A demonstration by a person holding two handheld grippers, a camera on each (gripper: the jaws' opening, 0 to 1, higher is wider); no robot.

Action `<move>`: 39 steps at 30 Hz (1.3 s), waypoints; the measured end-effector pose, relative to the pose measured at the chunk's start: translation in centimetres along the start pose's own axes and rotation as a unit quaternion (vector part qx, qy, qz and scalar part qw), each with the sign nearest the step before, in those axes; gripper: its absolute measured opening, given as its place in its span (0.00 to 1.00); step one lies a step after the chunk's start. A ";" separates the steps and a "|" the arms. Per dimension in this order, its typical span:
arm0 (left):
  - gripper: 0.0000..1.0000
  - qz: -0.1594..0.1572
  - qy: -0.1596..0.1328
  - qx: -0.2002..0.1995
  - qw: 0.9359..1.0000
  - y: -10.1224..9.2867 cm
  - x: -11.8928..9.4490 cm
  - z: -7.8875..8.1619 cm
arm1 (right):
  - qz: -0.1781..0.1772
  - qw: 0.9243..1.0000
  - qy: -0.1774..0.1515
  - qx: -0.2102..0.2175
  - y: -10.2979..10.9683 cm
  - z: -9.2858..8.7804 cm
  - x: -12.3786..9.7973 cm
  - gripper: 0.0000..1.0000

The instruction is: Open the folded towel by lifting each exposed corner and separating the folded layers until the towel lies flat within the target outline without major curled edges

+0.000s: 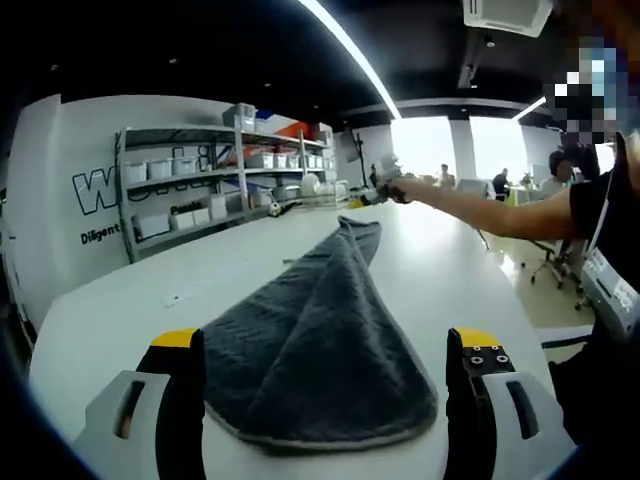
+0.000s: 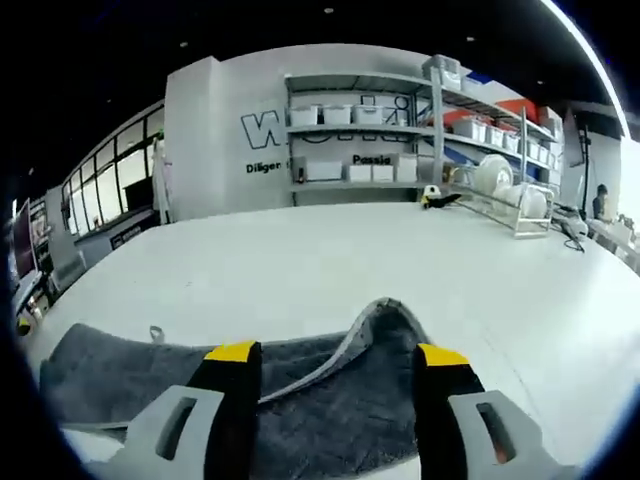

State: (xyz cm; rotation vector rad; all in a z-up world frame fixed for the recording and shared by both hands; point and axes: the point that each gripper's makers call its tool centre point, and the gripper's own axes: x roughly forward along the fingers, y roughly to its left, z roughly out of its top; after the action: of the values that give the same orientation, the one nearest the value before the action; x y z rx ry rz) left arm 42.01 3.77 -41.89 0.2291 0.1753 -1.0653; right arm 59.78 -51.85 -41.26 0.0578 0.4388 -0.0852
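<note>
In the left gripper view, we see bare white tabletop [image 1: 130, 300] running open along the left of the frame, up to the grey metal shelving rack [image 1: 215, 185] at the upper left. The dark grey terry towel [image 1: 320, 345] covers the lower centre, and a person's outstretched arm [image 1: 480, 210] crosses the upper right. In the right gripper view, the tabletop beyond the towel [image 2: 330, 400] lies open through the middle; a wire dish rack [image 2: 495, 200] stands at the upper right.
</note>
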 end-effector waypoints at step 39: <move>0.97 -0.008 0.013 0.008 1.000 -0.4 -0.1 -0.2 | -0.072 0.996 0.027 -0.033 -0.7 -1.1 3.1 0.00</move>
State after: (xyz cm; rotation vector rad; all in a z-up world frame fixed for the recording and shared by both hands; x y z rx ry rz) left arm 41.61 3.78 -42.11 0.2568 0.1925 -1.0812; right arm 62.03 -52.68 -43.59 -0.0366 0.4993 -0.2113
